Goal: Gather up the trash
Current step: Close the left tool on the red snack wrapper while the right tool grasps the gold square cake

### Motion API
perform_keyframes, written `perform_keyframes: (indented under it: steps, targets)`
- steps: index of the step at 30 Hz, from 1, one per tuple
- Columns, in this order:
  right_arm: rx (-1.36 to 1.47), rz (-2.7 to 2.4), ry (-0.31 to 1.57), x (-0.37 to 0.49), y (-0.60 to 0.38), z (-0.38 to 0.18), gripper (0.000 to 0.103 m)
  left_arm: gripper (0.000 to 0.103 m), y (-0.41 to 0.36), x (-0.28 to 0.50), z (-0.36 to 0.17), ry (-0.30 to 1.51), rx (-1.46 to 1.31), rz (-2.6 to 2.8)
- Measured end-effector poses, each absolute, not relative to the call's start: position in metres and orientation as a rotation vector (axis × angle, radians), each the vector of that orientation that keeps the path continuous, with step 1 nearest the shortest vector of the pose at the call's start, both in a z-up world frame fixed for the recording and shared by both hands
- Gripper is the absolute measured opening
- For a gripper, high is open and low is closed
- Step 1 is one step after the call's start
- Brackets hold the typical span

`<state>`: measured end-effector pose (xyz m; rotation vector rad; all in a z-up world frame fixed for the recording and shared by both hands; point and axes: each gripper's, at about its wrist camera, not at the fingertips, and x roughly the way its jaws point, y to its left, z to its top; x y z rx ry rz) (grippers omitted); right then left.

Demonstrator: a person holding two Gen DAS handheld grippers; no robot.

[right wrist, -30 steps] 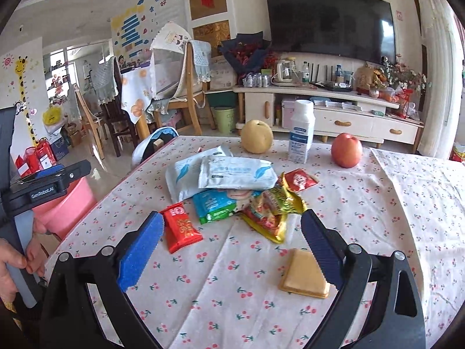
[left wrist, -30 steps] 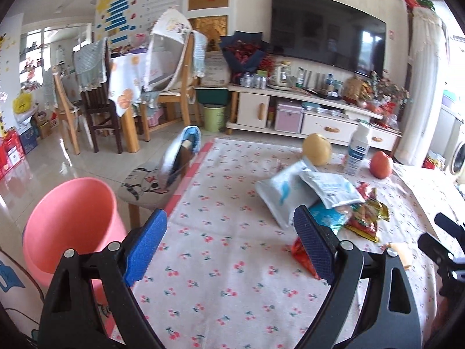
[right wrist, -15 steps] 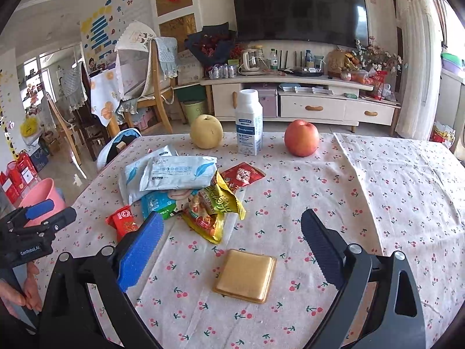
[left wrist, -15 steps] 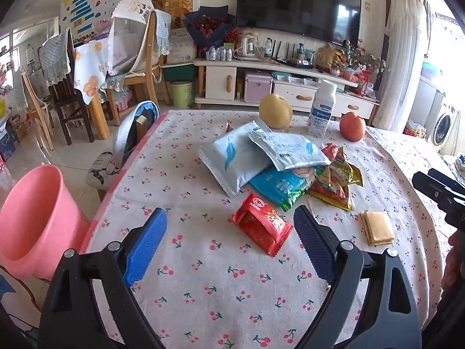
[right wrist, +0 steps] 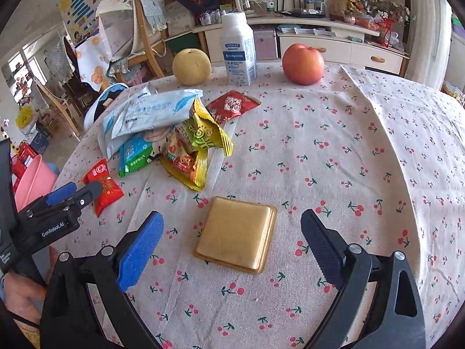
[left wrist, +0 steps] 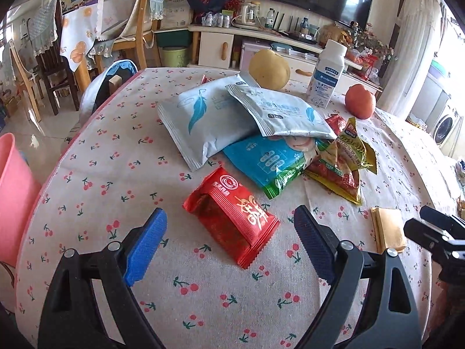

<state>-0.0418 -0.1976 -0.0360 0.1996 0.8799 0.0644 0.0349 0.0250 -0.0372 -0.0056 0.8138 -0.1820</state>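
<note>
Left wrist view has closed in: left gripper (left wrist: 229, 238), fingers wide, now frames the red wrapper (left wrist: 231, 218) at twelve o'clock; right gripper (right wrist: 232, 238), equally wide, frames the gold packet (right wrist: 237, 234).

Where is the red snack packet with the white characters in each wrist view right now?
Left wrist: the red snack packet lies low centre, just ahead of the open left tongs.
Right wrist: the same packet sits at the left edge, partly behind the left tongs' tip.
Shared landmark: the gold square packet, directly before the open right tongs.
</note>
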Motion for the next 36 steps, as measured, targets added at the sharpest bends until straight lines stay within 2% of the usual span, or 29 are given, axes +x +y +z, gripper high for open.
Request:
perform_keyframes:
  steps: [9, 12, 18, 22, 25, 36]
  targets:
    - [0.135, 0.062, 0.935, -0.033, -0.182, -0.054, 0.094, 0.089, 0.023, 0.053, -0.048, 0.832, -0.027, -0.17]
    - [0.123, 0.059, 0.945, -0.029, -0.181, -0.057, 0.085, 0.08, 0.024, 0.056, -0.05, 0.833, -0.029, -0.156]
    - [0.087, 0.044, 0.935, -0.027, -0.177, -0.059, 0.083, 0.065, 0.03, 0.059, -0.05, 0.834, -0.057, -0.147]
    - [0.055, 0.032, 0.92, -0.025, -0.174, -0.058, 0.072, 0.056, 0.03, 0.059, -0.049, 0.831, -0.061, -0.158]
    - [0.033, 0.022, 0.91, -0.024, -0.173, -0.058, 0.065, 0.055, 0.031, 0.058, -0.05, 0.83, -0.065, -0.161]
    - [0.034, 0.049, 0.899, -0.022, -0.169, -0.057, 0.063, 0.051, 0.038, 0.052, -0.05, 0.826, -0.086, -0.183]
